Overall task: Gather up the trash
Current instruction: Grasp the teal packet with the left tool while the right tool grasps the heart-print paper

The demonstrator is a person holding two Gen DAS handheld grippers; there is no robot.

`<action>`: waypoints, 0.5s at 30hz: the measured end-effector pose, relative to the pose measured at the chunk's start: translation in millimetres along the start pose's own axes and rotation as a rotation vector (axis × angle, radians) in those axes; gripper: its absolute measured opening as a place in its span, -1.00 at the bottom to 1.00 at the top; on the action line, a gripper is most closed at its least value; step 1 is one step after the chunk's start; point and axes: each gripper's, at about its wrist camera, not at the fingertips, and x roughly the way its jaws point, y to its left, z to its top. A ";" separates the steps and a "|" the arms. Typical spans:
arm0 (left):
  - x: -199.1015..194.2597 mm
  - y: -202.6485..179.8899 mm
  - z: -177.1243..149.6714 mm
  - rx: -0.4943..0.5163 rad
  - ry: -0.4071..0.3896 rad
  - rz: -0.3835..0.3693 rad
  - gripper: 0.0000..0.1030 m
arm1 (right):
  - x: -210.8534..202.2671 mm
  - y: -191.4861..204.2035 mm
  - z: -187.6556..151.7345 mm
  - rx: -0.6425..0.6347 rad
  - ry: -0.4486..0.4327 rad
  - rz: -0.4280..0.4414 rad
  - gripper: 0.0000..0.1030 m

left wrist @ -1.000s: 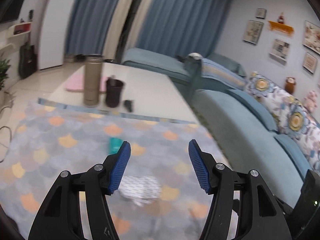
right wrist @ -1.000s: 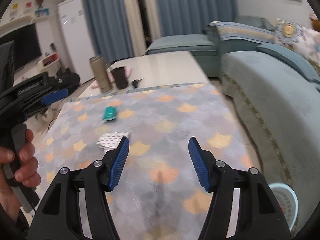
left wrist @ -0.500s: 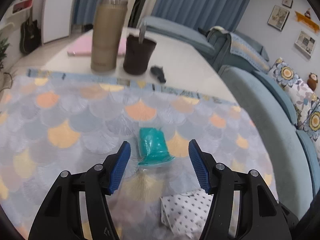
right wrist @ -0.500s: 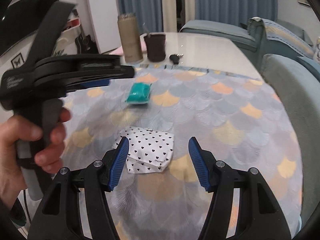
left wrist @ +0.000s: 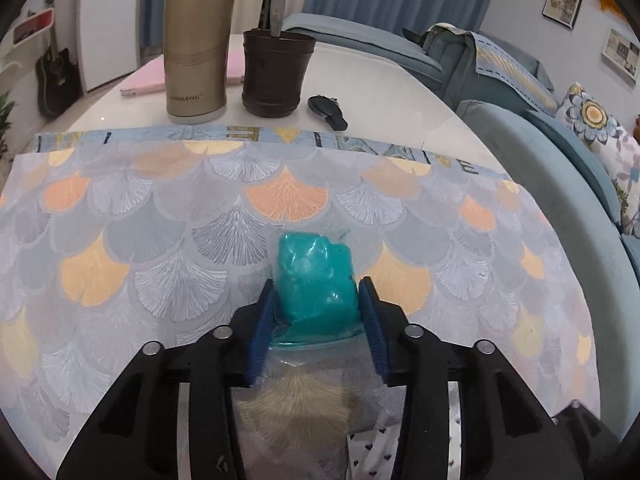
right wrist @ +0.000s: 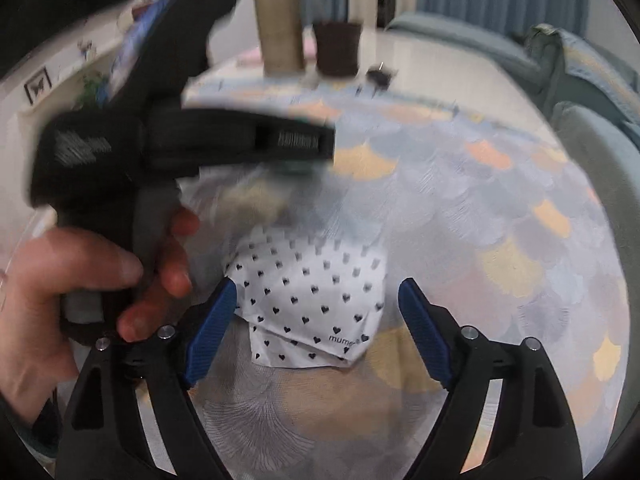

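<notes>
A crumpled teal plastic packet (left wrist: 314,278) lies on the fan-patterned tablecloth (left wrist: 180,240). My left gripper (left wrist: 316,304) is shut on it, a blue pad against each side. A white paper with black hearts (right wrist: 312,300) lies on the cloth between the open fingers of my right gripper (right wrist: 316,320); a corner also shows in the left wrist view (left wrist: 372,452). The left gripper's black body (right wrist: 180,140) and the hand holding it fill the left of the right wrist view, blurred.
At the table's far end stand a gold thermos (left wrist: 196,40), a dark brown cup (left wrist: 276,72) with a utensil in it, a black key fob (left wrist: 328,112) and a pink book (left wrist: 148,80). A blue sofa (left wrist: 560,152) runs along the right side.
My left gripper moved forward over the teal packet and closed on it. My right gripper moved forward and down, so the heart paper now sits between its open fingers.
</notes>
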 end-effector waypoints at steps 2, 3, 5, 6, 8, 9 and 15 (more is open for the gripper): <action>-1.2 2.7 -1.4 -0.001 -0.005 -0.008 -0.28 | 2.2 0.0 0.6 0.001 0.007 0.014 0.47; -1.4 3.4 -1.8 -0.001 -0.007 -0.011 -0.29 | 2.9 -1.0 0.6 0.005 0.008 0.014 0.44; -3.7 4.8 -3.8 -0.008 -0.013 -0.013 -0.30 | 1.0 -3.6 -0.6 0.019 -0.002 0.017 0.33; -3.7 5.2 -3.9 -0.008 -0.015 -0.013 -0.30 | 0.4 -5.3 -0.2 0.023 -0.008 0.022 0.22; -5.0 4.2 -5.2 -0.005 -0.018 -0.017 -0.30 | -1.5 -6.5 -0.5 0.025 -0.017 0.033 -0.04; -5.9 4.0 -5.7 -0.004 -0.020 -0.019 -0.30 | -1.8 -6.6 -0.7 0.023 -0.019 0.034 -0.12; -20.1 6.8 -9.1 -0.015 -0.054 -0.073 -0.30 | -11.2 -9.5 -1.3 0.023 -0.060 0.068 -0.67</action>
